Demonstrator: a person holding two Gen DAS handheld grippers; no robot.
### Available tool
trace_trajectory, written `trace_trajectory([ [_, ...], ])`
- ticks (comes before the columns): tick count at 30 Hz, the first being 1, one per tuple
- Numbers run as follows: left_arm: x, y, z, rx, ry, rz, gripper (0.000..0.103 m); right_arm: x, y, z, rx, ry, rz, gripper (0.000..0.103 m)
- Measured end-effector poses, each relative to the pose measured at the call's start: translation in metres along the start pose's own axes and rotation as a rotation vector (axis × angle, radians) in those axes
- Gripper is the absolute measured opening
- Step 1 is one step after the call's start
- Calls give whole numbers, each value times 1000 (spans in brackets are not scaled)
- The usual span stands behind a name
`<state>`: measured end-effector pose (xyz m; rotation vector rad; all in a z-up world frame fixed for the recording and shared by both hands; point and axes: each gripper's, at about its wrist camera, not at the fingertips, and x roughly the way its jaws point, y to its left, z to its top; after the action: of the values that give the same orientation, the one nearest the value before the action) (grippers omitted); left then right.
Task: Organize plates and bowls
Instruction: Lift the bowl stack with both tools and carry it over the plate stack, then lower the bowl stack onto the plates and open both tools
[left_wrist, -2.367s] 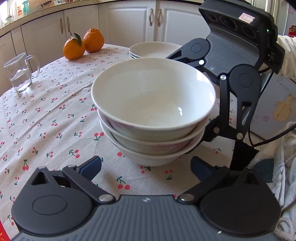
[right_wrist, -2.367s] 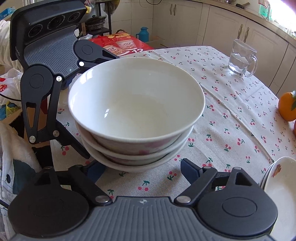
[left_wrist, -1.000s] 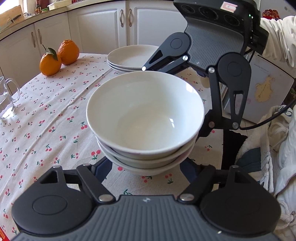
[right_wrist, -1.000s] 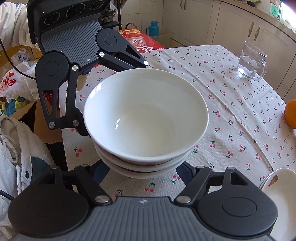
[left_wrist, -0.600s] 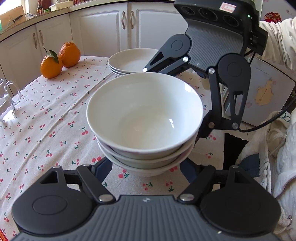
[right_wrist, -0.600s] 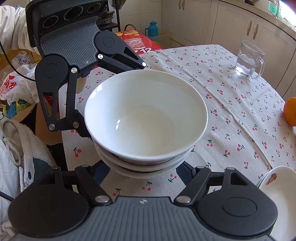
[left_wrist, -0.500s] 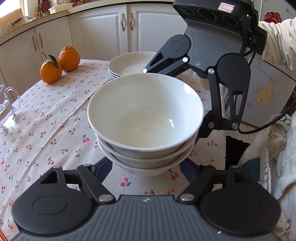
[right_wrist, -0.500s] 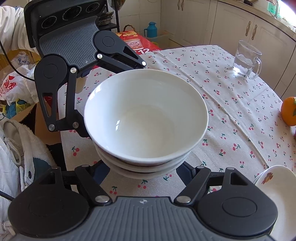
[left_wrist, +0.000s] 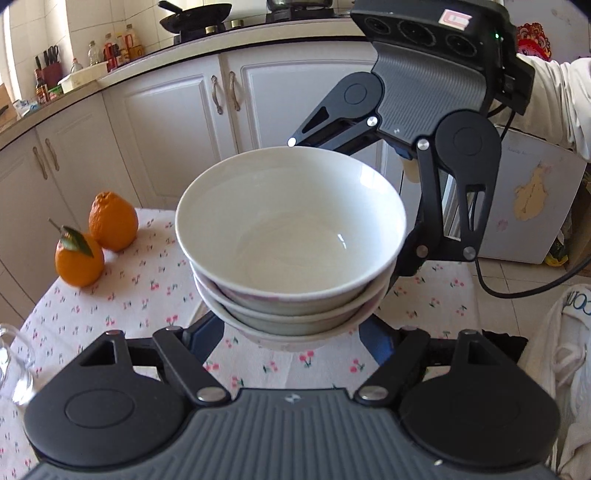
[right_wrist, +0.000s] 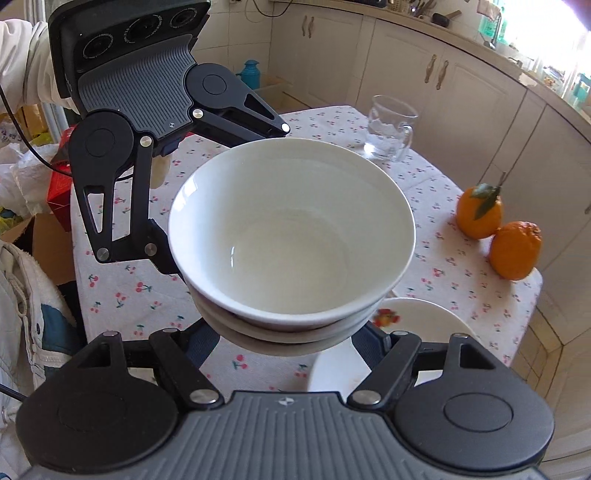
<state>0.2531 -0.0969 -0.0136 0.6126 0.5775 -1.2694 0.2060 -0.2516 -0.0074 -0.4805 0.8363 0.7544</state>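
A stack of three white bowls (left_wrist: 291, 240) hangs above the cherry-print tablecloth (left_wrist: 140, 288), held from opposite sides. My left gripper (left_wrist: 291, 334) is shut on the near side of the stack's base. My right gripper (right_wrist: 286, 341) is shut on the other side; it shows across the stack in the left wrist view (left_wrist: 424, 122). The stack also shows in the right wrist view (right_wrist: 291, 236). A stack of white plates (right_wrist: 391, 347) lies on the table below and to the right of the bowls, partly hidden by them and by my right gripper.
Two oranges (left_wrist: 96, 240) sit near the table's far edge, also in the right wrist view (right_wrist: 498, 229). A glass mug (right_wrist: 389, 129) stands farther off. White kitchen cabinets (left_wrist: 177, 122) lie beyond the table. A red box (right_wrist: 59, 184) and bags are beside the table.
Both grippers have lifted the bowl stack higher off the table and carried it toward the plates, which are now just under its edge. The grip is unchanged.
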Motion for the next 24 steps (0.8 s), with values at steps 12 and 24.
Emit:
trace_trajectory([
  [12,79,16,29,39,6,-92,80,-3,-65,-50,119,57,-91,82],
  [24,94,21,32,17,24,-115,80,9,-80,-66,176,63,-70,82],
])
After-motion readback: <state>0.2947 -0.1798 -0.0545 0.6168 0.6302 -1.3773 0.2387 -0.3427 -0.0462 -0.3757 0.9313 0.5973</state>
